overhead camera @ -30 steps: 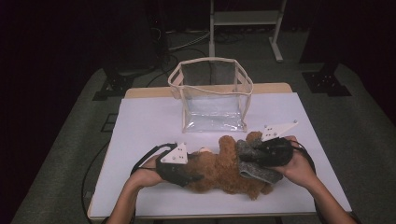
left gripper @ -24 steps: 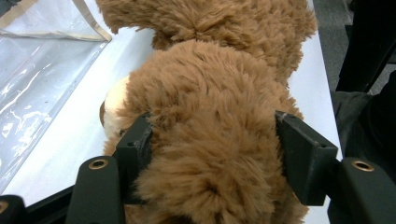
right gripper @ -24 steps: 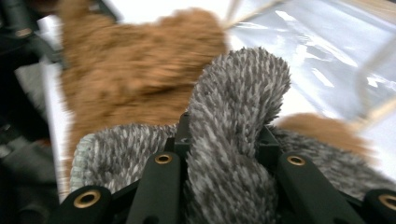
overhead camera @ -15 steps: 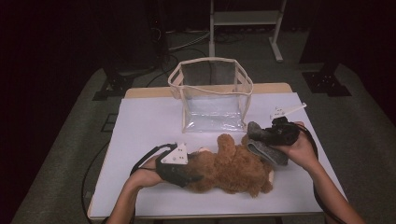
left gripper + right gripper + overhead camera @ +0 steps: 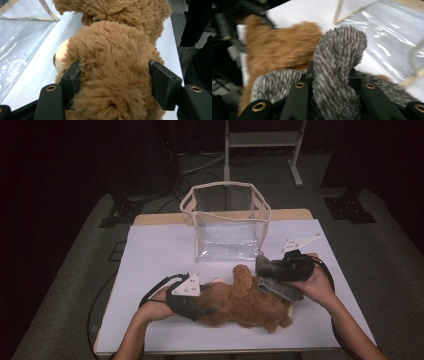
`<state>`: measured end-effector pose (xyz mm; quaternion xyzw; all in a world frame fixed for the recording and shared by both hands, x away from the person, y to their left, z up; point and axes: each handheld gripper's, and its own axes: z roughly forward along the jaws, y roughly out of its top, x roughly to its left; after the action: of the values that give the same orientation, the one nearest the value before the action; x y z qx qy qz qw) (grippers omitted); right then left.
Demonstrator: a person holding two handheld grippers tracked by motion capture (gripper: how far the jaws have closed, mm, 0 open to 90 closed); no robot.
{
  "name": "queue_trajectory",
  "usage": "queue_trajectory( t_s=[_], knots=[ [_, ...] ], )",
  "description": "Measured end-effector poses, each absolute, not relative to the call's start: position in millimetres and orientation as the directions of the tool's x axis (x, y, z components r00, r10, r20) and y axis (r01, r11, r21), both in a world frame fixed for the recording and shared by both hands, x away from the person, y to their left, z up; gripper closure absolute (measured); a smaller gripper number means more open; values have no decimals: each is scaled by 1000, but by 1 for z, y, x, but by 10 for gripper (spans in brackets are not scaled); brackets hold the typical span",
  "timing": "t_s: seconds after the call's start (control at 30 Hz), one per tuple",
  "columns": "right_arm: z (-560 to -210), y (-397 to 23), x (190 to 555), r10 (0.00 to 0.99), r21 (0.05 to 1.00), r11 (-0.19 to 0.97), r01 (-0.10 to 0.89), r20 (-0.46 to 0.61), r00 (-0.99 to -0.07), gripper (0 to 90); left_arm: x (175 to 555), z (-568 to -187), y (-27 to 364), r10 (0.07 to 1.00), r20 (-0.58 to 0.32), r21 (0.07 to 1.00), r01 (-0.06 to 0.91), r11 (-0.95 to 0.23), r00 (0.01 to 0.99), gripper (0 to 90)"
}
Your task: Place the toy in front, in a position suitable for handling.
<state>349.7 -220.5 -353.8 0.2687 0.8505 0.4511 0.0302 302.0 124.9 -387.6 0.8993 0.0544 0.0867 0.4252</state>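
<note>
Right tool (image 5: 267,266) carried grey scarf (image 5: 277,287) toward clear bag (image 5: 227,227).

A brown teddy bear (image 5: 240,300) with a cream muzzle, a grey speckled cloth (image 5: 275,280), a clear cream-trimmed bag (image 5: 227,222) and a white table (image 5: 160,250) are seen.

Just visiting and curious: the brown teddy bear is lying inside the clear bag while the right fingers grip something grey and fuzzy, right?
Not quite. The high view shows the teddy bear lying on the table in front of the clear bag, not inside it. The right fingers do grip the grey fuzzy piece.
</note>
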Motion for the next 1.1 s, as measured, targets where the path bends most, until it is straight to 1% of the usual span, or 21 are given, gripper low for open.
queue_trajectory(
  t_s=[0.17,0.37,0.47,0.7,0.83,0.93,1.03,1.1],
  knots=[
    [-353,-189,337,419,764,527,371,146,-896,703,302,-387,123,175,113,769,25,-638,978,343],
    [-355,-154,338,353,756,560,338,151,-923,703,302,-388,124,173,117,769,21,-639,978,340],
    [-355,-155,336,343,755,567,330,148,-927,703,303,-388,126,173,113,775,22,-632,978,340],
    [-356,-186,336,397,765,516,385,185,-899,703,303,-387,123,180,108,775,30,-631,978,341],
    [-349,-176,344,411,762,533,368,146,-900,702,302,-387,124,174,115,770,22,-637,978,340],
    [-351,-171,353,421,756,543,366,132,-897,701,302,-388,125,177,113,774,25,-633,978,341],
    [-356,-180,358,441,750,536,388,143,-886,701,303,-388,125,174,109,777,26,-629,979,341],
    [-358,-191,360,474,746,527,408,140,-869,701,303,-388,125,174,106,777,27,-629,979,341]
  ],
)
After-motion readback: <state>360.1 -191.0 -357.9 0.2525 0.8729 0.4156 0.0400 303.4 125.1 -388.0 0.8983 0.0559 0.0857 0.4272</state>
